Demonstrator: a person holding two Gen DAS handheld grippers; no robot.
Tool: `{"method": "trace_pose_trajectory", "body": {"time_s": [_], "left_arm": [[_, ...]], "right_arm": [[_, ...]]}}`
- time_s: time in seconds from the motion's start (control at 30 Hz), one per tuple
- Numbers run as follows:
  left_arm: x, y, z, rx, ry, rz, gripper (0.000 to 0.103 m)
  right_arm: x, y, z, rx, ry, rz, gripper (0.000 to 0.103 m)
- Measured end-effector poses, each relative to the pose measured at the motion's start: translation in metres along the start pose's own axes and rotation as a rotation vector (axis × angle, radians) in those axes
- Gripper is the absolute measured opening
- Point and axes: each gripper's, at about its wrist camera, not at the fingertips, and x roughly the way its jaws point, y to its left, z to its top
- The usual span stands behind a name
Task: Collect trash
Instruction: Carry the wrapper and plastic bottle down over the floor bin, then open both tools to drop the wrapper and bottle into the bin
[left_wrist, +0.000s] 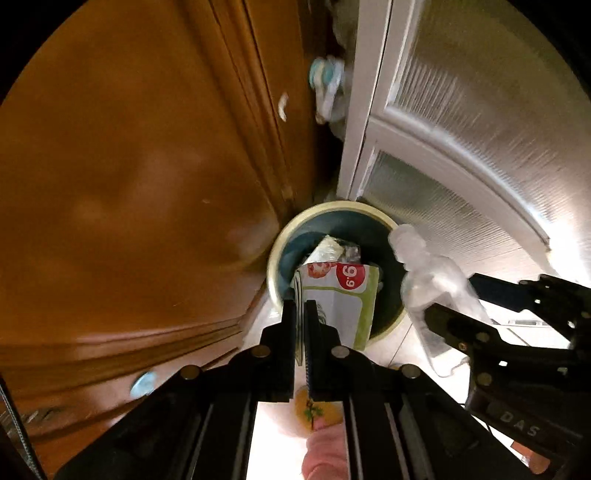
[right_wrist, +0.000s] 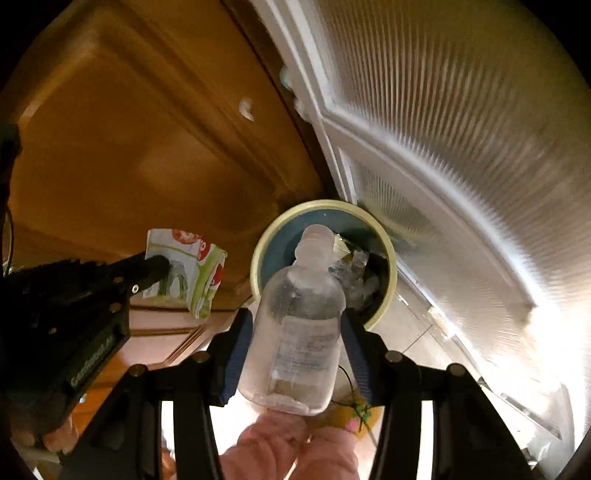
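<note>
A round bin (left_wrist: 275, 273) with a pale yellow rim and blue inside stands on the floor in the corner; it also shows in the right wrist view (right_wrist: 391, 266) and holds crumpled trash. My left gripper (left_wrist: 302, 314) is shut on a folded paper flyer (left_wrist: 343, 295) with green edge and red price circle, held above the bin's near rim; the flyer also shows in the right wrist view (right_wrist: 192, 273). My right gripper (right_wrist: 295, 332) is shut on a clear plastic bottle (right_wrist: 299, 325), held over the bin's near side; the bottle also shows in the left wrist view (left_wrist: 432, 280).
A brown wooden cabinet door (left_wrist: 129, 184) stands left of the bin. A white-framed ribbed glass door (left_wrist: 461, 147) stands to its right. Pale floor tiles (right_wrist: 417, 332) lie beside the bin. A yellow slipper (left_wrist: 314, 410) shows below the left gripper.
</note>
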Motion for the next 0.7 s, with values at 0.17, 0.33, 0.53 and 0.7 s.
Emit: {"method": "trace_pose_trajectory", "body": {"time_s": [0.17,0.33,0.53,0.7], "left_arm": [[0.033,0.004,0.011,-0.001,0.003,-0.008,0.020],[0.041,0.004,0.018,0.014,-0.014,-0.006,0.054],[0.041,0.005,0.020,0.024,-0.003,0.018,0.059],[0.037,0.005,0.021,0.020,0.000,0.018,0.060]], "right_arm": [[0.047,-0.013,0.010,0.000,0.010,-0.030,0.053],[0.065,-0.020,0.014,-0.020,0.009,-0.048,0.053],[0.056,-0.021,0.017,-0.032,-0.010,-0.073,0.053],[0.050,-0.016,0.016,-0.046,-0.016,-0.087,0.053]]}}
